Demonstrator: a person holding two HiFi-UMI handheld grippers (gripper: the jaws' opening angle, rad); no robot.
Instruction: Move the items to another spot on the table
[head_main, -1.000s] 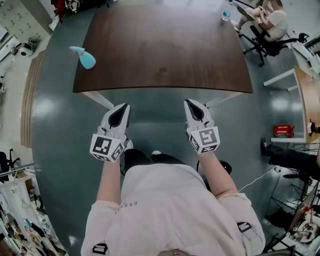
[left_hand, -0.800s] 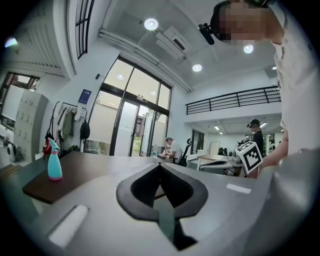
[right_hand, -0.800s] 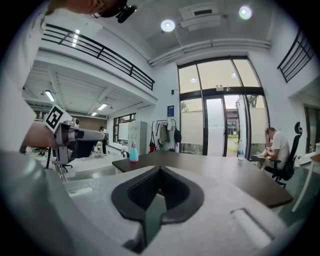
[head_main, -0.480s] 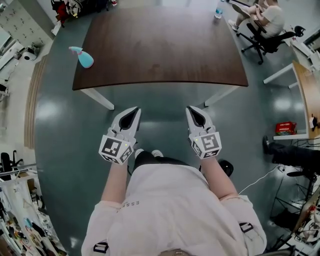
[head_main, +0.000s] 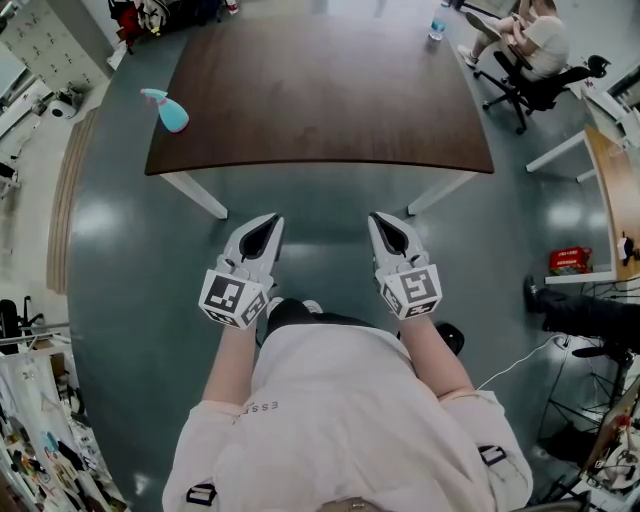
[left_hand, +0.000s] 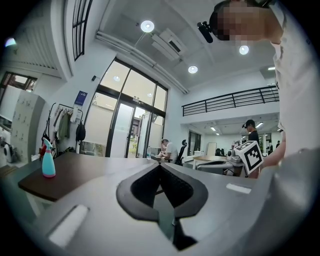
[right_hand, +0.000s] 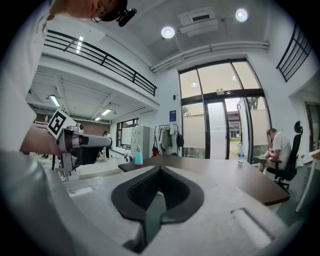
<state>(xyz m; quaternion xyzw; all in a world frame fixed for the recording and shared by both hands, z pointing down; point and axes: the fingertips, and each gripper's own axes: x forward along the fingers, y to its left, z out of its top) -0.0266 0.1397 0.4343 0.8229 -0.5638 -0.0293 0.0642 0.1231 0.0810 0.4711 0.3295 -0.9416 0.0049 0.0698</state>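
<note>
Left tool and right tool, closed and empty, remain short of the bench; its corner spray bottle stays beyond reach.

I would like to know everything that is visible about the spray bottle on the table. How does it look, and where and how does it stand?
The spray bottle is small, with a rounded turquoise body that looks like plastic and a narrow neck under a trigger head, which shows some pink or red in the left gripper view. It stands upright on the dark brown table, by the left edge and toward the near left corner. Only the table touches it. Whether it holds liquid cannot be told.
</note>
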